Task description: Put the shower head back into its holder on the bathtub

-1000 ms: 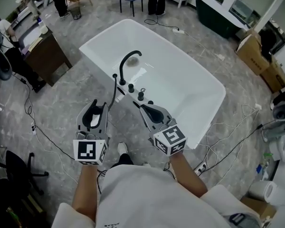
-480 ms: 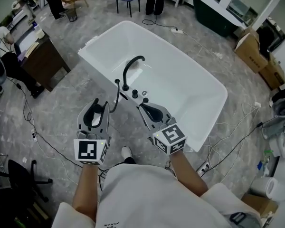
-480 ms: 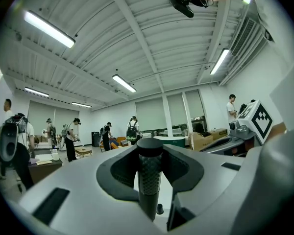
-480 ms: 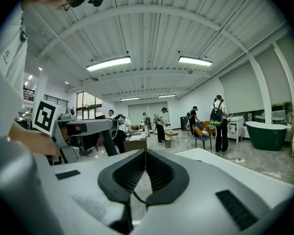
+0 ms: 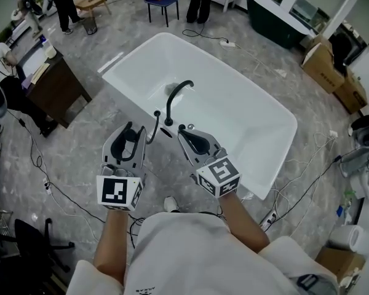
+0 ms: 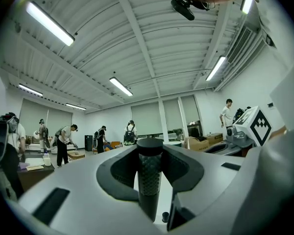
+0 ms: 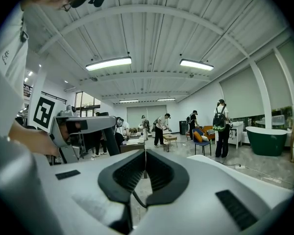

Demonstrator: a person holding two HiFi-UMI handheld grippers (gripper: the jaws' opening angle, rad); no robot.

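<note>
the left gripper view settles it: the left gripper [image 5: 130,133] has its fingers [image 6: 120,175] clamped on the shower head [image 6: 150,175], its knurled black handle upright. the head view adds the hose [image 5: 152,129] curving to the bathtub [image 5: 258,103] rim beside the faucet [image 5: 175,94]. the right gripper [image 5: 184,132] has its fingers [image 7: 130,173] pressed together, near that rim.

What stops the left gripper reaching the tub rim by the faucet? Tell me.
Likely nothing, so yes: the left gripper, shut on the shower head, hovers just short of the tub rim; the right gripper sits aside.
</note>
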